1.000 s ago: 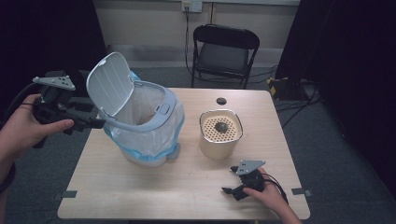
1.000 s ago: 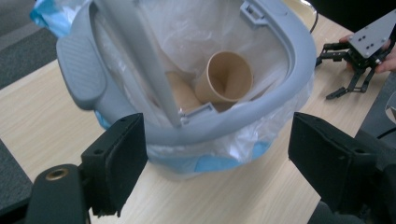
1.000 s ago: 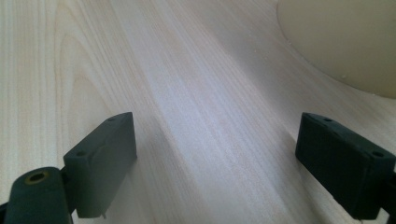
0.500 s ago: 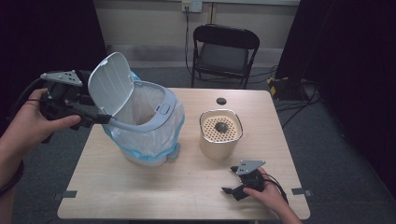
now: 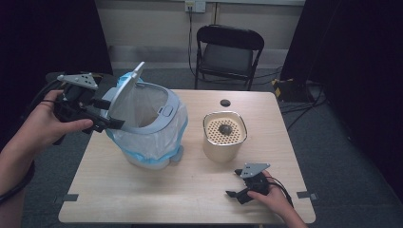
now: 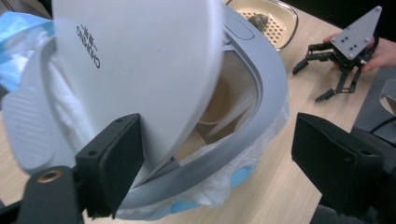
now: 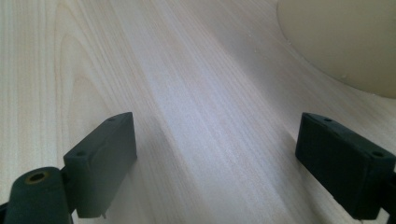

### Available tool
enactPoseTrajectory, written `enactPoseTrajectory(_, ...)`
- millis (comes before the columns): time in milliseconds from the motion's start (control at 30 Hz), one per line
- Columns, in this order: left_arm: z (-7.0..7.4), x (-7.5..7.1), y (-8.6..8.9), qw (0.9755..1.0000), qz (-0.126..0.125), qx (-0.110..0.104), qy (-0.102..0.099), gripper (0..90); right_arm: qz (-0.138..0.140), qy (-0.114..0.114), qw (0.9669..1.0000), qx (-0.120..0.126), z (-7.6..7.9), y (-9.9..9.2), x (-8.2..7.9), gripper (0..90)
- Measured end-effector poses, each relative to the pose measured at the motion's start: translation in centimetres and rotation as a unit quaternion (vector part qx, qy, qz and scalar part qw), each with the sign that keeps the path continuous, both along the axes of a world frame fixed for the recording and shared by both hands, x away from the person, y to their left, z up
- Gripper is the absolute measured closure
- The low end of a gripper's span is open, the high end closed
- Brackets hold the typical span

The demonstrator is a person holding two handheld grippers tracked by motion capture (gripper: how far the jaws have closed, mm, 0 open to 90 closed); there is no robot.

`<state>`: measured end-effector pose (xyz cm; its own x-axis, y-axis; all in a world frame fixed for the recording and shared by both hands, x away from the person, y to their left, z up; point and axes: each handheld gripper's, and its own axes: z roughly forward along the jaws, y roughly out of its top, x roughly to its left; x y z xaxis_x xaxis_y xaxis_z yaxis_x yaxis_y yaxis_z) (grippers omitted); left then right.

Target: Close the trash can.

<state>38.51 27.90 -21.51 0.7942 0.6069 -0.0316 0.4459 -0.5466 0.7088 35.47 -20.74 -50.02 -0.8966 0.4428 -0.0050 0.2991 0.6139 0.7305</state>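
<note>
The trash bin (image 5: 152,128) stands on the table's (image 5: 142,190) left half, its thin plastic lid (image 6: 140,70) raised. The left gripper (image 5: 107,114) spreads wide beside the lid's edge, gripping nothing. The lid looks light, smooth and hinged, best nudged at its free rim. The right gripper (image 5: 240,190) rests wide and empty.

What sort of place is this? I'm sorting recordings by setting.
Probably a recording studio or lab, not a home: black curtains flank a lone pale wooden table, with a black folding chair and floor cables behind.
</note>
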Motion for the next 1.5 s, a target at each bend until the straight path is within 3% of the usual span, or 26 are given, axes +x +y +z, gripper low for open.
enactPoseTrajectory(133,0.1,0.1,-0.6,0.9997,-0.007,0.024,0.001,17.7,0.000,0.000,1.0000,0.000,0.0,0.0,0.0,11.8)
enactPoseTrajectory(200,0.1,0.0,-0.6,0.9996,-0.006,0.029,-0.001,22.9,0.000,0.000,1.0000,0.000,0.0,0.0,0.0,11.8)
enactPoseTrajectory(300,0.3,-0.2,-0.8,0.9995,-0.019,0.024,0.000,33.2,0.000,0.000,1.0000,0.000,0.0,0.0,0.0,11.7)
enactPoseTrajectory(467,0.4,-0.3,-1.2,0.9993,-0.031,0.014,0.013,41.0,0.000,0.000,1.0000,0.000,0.0,0.0,0.0,11.7)
enactPoseTrajectory(533,0.4,-0.1,-1.2,0.9996,-0.019,0.003,0.021,46.2,0.000,0.000,1.0000,0.000,0.0,0.0,0.0,11.7)
enactPoseTrajectory(567,0.4,0.1,-1.1,0.9993,-0.007,-0.013,0.034,47.6,0.000,0.000,1.0000,0.000,0.0,0.0,0.0,11.7)
enactPoseTrajectory(633,0.3,0.3,-1.0,0.9989,0.000,-0.020,0.043,52.0,0.000,0.000,1.0000,0.000,0.0,0.0,0.0,11.7)
enactPoseTrajectory(833,-0.2,1.0,-1.4,0.9982,0.017,-0.013,0.055,64.3,0.000,0.000,1.0000,0.000,0.0,0.0,0.0,11.7)
enactPoseTrajectory(933,-0.4,1.3,-1.7,0.9969,0.032,-0.012,0.071,70.7,0.000,0.000,1.0000,0.000,0.0,0.0,0.0,11.7)
enactPoseTrajectory(1167,-0.7,2.4,-3.2,0.9963,0.068,-0.001,0.052,75.7,0.000,0.000,1.0000,0.000,0.0,0.0,0.0,11.7)
enactPoseTrajectory(1500,-1.8,4.1,-5.5,0.9955,0.085,-0.026,0.033,79.4,0.000,0.000,1.0000,0.000,0.0,0.0,0.0,11.7)
